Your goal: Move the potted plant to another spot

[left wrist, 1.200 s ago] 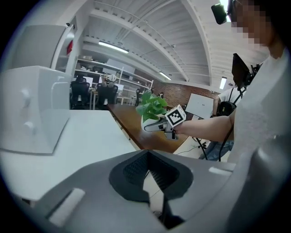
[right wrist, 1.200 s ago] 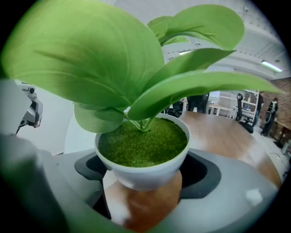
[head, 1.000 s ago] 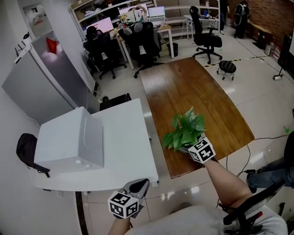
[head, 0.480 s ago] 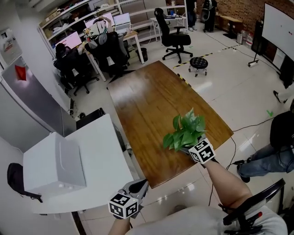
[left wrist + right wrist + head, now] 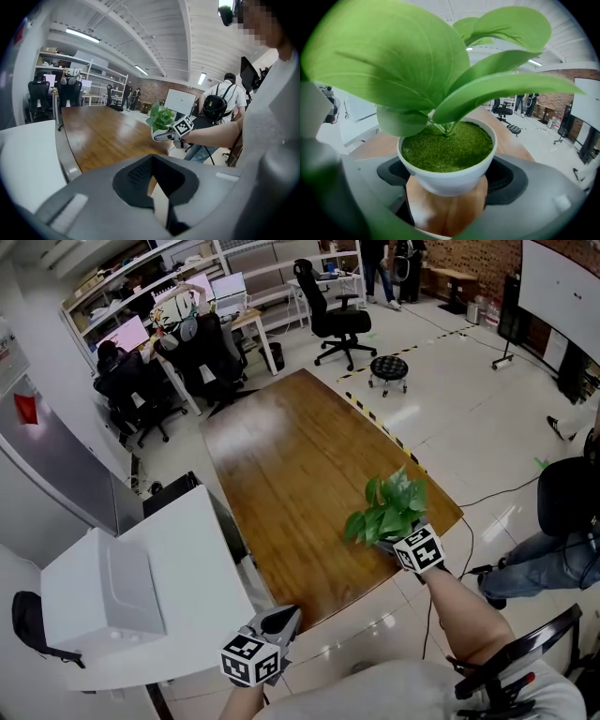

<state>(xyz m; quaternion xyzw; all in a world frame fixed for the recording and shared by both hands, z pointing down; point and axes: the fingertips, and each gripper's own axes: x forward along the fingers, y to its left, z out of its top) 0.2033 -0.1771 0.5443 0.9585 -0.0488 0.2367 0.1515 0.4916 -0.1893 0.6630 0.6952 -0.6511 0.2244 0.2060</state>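
Closest to the body, the left grey two-jaw gripper with its marker cube hangs low in front of the person. Its own view shows the jaws drawn together on nothing, so it takes no part in the work.

Just beyond, the right grey two-jaw gripper is clamped wide on the small round white pot with broad green leaves and green moss filling, one dark pad on each side of the bowl. The potted plant is upright and clear of any surface.

Over the last second it has travelled along the near end of the long brown wooden table. It has gone away from the white table with the white box and now hangs above the wooden top's near right corner, by the edge.

To my eye the carry is well under way and the old spot is left behind. What remains is choosing a place, lowering the pot and letting go.

Farther off stand a round black stool and a black office chair on the pale floor
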